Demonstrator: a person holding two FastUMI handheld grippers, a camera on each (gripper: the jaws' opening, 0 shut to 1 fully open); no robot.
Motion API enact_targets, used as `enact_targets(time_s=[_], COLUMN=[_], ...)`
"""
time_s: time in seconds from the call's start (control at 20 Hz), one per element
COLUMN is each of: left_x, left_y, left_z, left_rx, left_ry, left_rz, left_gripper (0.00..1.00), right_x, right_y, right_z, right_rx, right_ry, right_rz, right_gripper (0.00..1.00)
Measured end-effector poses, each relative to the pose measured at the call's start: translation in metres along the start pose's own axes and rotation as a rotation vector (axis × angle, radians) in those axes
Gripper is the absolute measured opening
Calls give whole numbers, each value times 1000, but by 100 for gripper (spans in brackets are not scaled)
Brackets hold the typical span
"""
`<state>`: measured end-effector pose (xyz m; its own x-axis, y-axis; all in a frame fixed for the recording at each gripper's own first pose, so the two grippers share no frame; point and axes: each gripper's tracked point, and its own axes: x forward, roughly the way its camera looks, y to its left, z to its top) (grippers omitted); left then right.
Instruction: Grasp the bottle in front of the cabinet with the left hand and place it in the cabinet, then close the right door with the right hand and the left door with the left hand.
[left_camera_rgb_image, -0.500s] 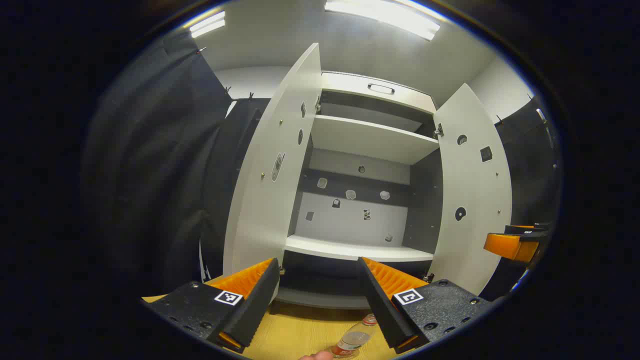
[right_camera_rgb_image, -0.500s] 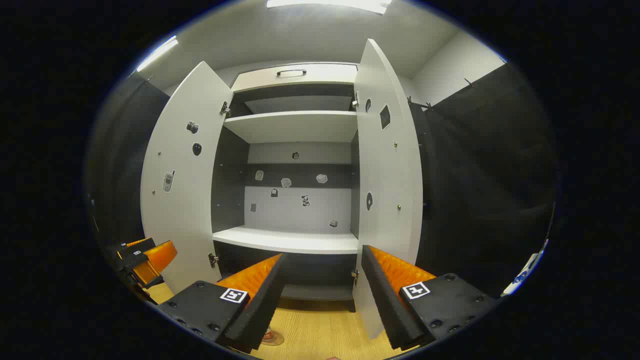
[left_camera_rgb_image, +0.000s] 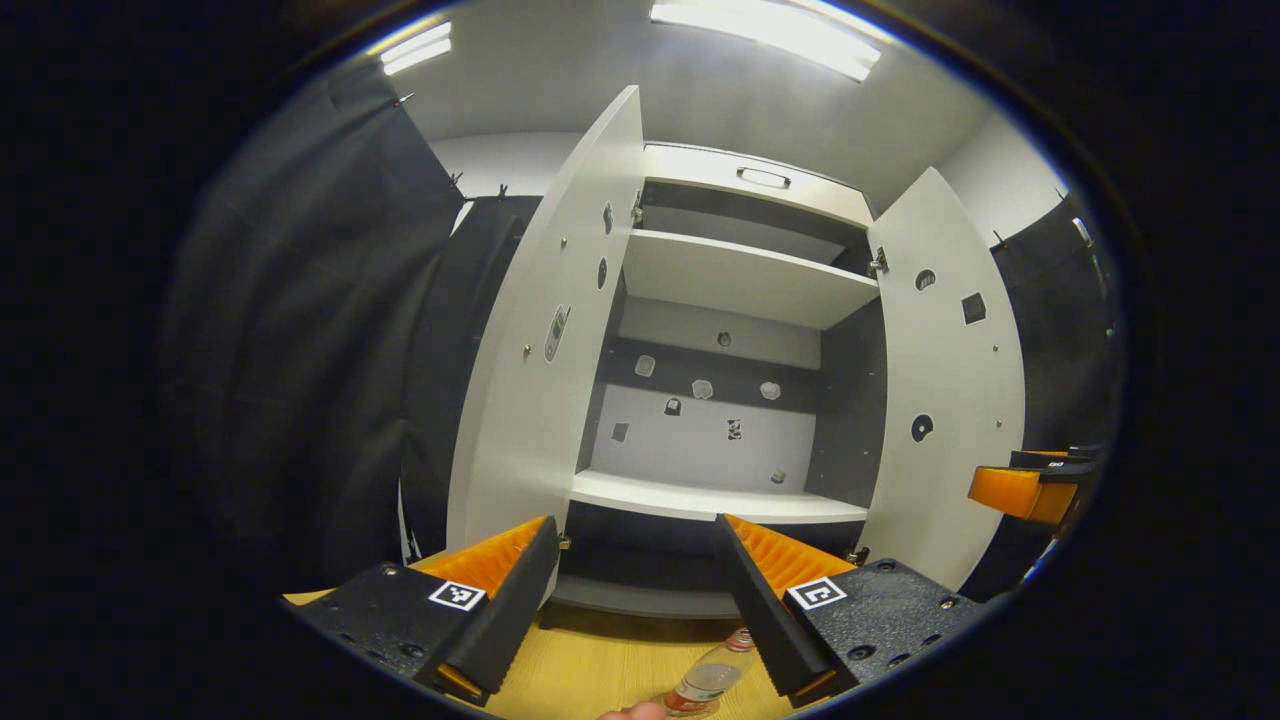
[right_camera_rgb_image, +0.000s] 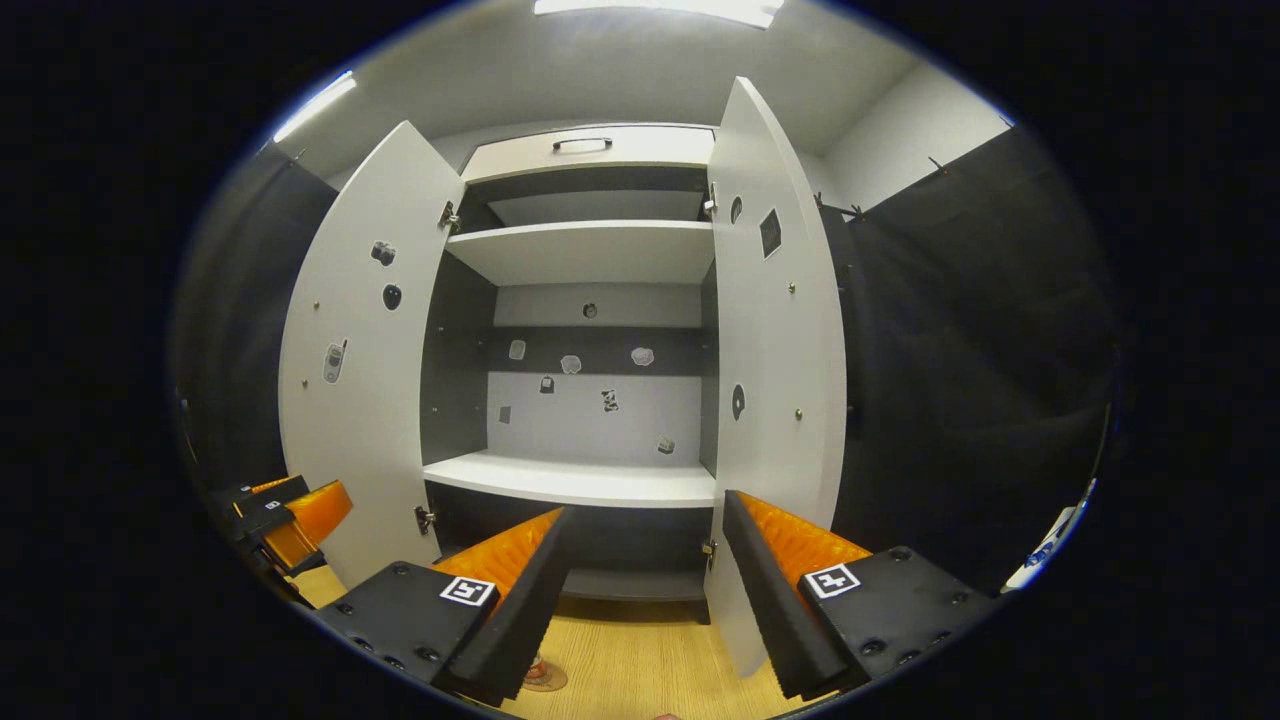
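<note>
A clear plastic bottle (left_camera_rgb_image: 712, 676) with a red cap stands on the wooden floor in front of the cabinet (left_camera_rgb_image: 715, 500), low in the left gripper view; its base (right_camera_rgb_image: 545, 676) peeks out beside a finger in the right gripper view. Both white doors, left (left_camera_rgb_image: 545, 340) and right (left_camera_rgb_image: 945, 380), stand wide open. My left gripper (left_camera_rgb_image: 635, 610) is open above and behind the bottle, holding nothing. My right gripper (right_camera_rgb_image: 640, 600) is open too, facing the cabinet (right_camera_rgb_image: 580, 480) near the right door (right_camera_rgb_image: 775, 370). Each gripper shows at the other view's edge: right (left_camera_rgb_image: 1030, 485), left (right_camera_rgb_image: 285, 515).
The cabinet has two white shelves (left_camera_rgb_image: 740, 275) and a dark lower bay (left_camera_rgb_image: 640, 565), with small stickers on the back wall and doors. Black cloth hangs on both sides. A fingertip (left_camera_rgb_image: 635, 712) shows at the bottom edge of the left gripper view.
</note>
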<state>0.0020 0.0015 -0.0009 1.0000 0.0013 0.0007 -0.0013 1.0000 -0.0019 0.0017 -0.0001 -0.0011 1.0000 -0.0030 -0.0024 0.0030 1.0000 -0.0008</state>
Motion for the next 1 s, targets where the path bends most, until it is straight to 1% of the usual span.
enact_targets(time_s=[0.5, 0.6, 0.75, 0.85, 0.9, 1.0], left_x=[4, 7, 21, 29, 32, 37], left_y=[-3, -16, -45, -67, -78, -96], left_z=[-6, -12, -30, -44, -55, -87], left_rx=[-14, -35, -38, -49, -59, -85], left_ry=[7, 17, 46, 60, 73, 140], left_rz=[-7, -44, -127, -196, -229, -264], left_gripper=[94, 94, 94, 94, 95, 95], right_x=[8, 9, 8, 6, 5, 2], right_y=[-2, -4, -9, -14, -18, -24], right_z=[-2, 0, 2, 2, 1, 4], right_rx=[-1, -2, -4, -9, -14, -20], right_ry=[4, 0, -6, -4, -2, -3], right_rz=[-5, -11, -24, -35, -43, -60], right_gripper=[96, 96, 96, 96, 96, 96])
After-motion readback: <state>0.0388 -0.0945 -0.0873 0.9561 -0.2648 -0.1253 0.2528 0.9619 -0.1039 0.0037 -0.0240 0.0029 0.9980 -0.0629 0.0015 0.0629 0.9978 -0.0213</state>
